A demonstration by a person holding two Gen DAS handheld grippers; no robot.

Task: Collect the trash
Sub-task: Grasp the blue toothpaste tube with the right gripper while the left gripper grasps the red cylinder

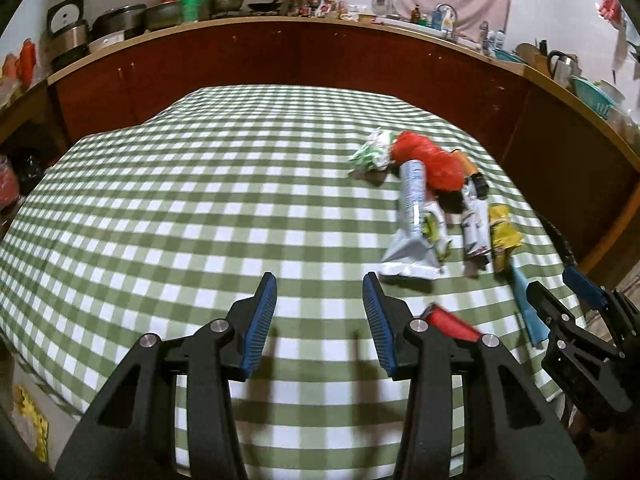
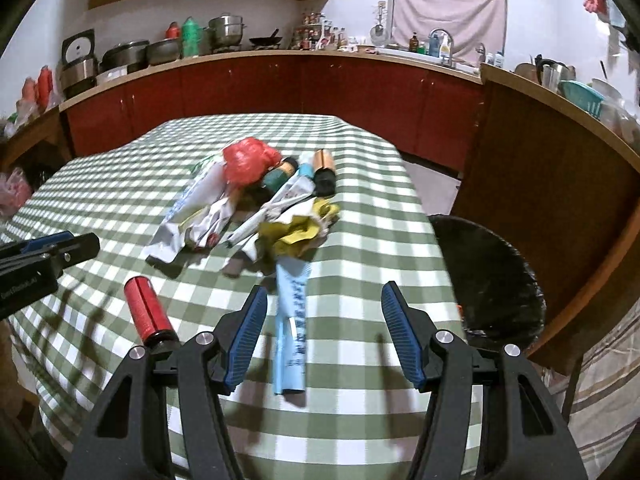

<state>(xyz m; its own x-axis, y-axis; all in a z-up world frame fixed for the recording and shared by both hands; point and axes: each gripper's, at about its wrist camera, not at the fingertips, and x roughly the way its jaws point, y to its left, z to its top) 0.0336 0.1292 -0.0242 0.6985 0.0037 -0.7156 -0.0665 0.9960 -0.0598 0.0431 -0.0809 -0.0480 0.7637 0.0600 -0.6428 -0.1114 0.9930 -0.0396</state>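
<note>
Table (image 2: pixel 360 216): draped in a green-and-white checked cloth, soft folds at the corners, filling most of both views.
Kitchen counter (image 2: pixel 280 56) behind: long, pale wooden edge over dark red cabinet doors, loaded with steel pots, a green bottle and jars; pink cloth (image 2: pixel 448 12) hung at the window.
Dark round basket-like container (image 2: pixel 492 276): beside the table's right edge, black and rough-textured.
Trash heap (image 2: pixel 248 204): loose pile right of centre on the cloth, well short of both tools. Contents, touching or overlapping:
- crumpled red plastic bag (image 2: pixel 248 160), glossy, at the far end;
- flattened silver-white foil pouch (image 2: pixel 192 216), creased;
- crushed yellow wrapper (image 2: pixel 300 228);
- copper-and-black cylindrical battery (image 2: pixel 324 170).
Long pale blue paper sleeve (image 2: pixel 292 320): flat, printed, lying apart from the heap, reaching between the right tool's fingers without touching them.
Red ribbed cylinder with black cap (image 2: pixel 146 312): on its side, near the front edge, left of the sleeve.
Left gripper (image 1: pixel 320 320): black arms, blue ribbed pads, parted over bare cloth, nothing held.
Right gripper (image 2: pixel 324 328): same build, parted, gripping nothing.
</note>
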